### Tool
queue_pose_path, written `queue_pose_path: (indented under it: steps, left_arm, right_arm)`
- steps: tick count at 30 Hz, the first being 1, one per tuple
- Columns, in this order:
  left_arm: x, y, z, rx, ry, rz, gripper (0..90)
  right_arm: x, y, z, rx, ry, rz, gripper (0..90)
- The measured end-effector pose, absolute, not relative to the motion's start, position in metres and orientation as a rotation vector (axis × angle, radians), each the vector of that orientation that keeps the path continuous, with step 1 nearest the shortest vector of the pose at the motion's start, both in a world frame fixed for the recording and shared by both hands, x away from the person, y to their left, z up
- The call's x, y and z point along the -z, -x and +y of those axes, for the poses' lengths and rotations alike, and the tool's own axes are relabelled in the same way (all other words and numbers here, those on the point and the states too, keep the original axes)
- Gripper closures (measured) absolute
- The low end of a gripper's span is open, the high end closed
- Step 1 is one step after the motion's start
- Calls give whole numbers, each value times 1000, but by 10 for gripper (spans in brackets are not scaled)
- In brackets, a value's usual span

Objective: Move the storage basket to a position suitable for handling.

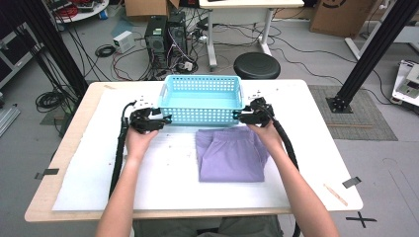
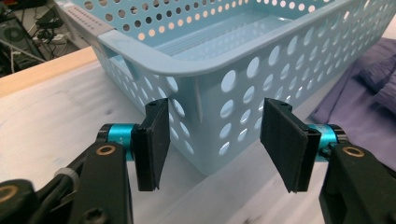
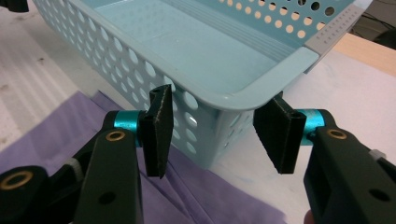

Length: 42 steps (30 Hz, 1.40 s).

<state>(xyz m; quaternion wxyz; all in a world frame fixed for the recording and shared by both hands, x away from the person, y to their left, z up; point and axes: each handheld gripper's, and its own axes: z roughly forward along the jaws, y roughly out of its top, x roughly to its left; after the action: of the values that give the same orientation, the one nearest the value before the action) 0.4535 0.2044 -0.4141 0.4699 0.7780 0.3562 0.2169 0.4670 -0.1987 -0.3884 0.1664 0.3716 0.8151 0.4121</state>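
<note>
White table [image 1: 316,143]: blue basket [image 1: 201,98], folded purple cloth [image 1: 230,155].

Left gripper [image 1: 165,119] and right gripper [image 1: 238,115] held by hands, forearms extended forward; fingers [image 2: 154,140] of both spread wide apart.

Left black two-jaw gripper [image 2: 212,140] and right black two-jaw gripper [image 3: 219,133] each carry flat rectangular black pads [image 2: 156,140] on cyan anodised collars [image 2: 119,134], with brass-coloured screw rings [image 3: 114,136] on the arms. A thick black ribbed cable [image 1: 118,153] trails from each toward 6 o'clock. Forearms are bare, without sleeves.
</note>
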Motion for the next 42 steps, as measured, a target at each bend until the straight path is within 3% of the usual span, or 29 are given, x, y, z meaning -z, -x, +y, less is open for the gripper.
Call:
queue_pose_path:
  steps: [18,33,37,39,42]
  left_arm:
    - [422,-456,141,-496,-1972,825,427]
    - [429,-452,129,-494,-2002,792,411]
    - [428,-443,129,-573,-1998,807,314]
    - [425,-434,132,-578,-1981,813,298]
    - [422,-426,134,-609,-1974,798,298]
  right_arm:
    - [397,-462,-263,-1161,-1160,2261,486]
    - [407,-457,-275,-1105,-1166,2247,486]
    - [405,-449,-272,-1076,-1172,2206,422]
    - [403,-439,-271,-1064,-1166,2160,362]
    - [402,-429,-272,-1083,-1163,2129,352]
